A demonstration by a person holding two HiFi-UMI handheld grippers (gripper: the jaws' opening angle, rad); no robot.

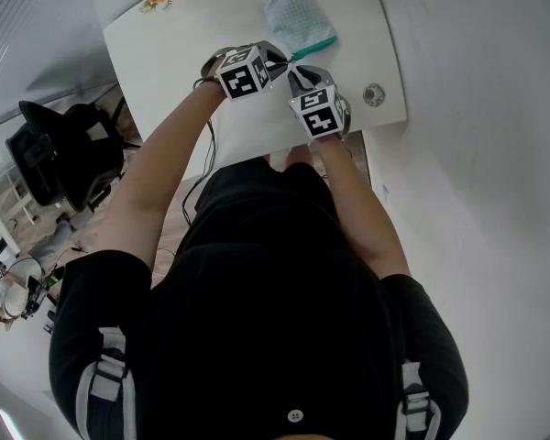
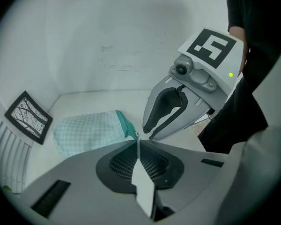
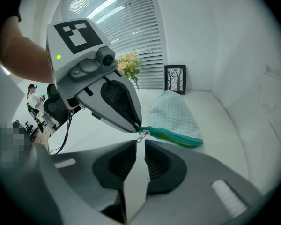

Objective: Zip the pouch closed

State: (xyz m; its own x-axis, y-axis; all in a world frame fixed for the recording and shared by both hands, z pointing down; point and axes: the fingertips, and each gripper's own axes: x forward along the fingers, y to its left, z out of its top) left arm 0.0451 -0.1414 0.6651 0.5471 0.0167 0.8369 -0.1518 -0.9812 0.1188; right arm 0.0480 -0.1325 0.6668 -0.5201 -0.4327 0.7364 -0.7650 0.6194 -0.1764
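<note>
The pouch [image 1: 298, 16] lies on the table [image 1: 183, 53] at the upper centre of the head view, its teal zip edge nearest the person. The left gripper [image 2: 138, 139] is clamped, jaws together, on the near corner of that edge. The right gripper [image 3: 139, 142] has its jaws a narrow slit apart, with the zip pull [image 3: 143, 135] just at their tips, beside the left gripper's.

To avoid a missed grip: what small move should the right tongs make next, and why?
Probably ease the right tongs forward and close them on the zipper pull. It sits just past their tips, which stand slightly apart, while the left tongs pinch the pouch at its teal corner.
</note>
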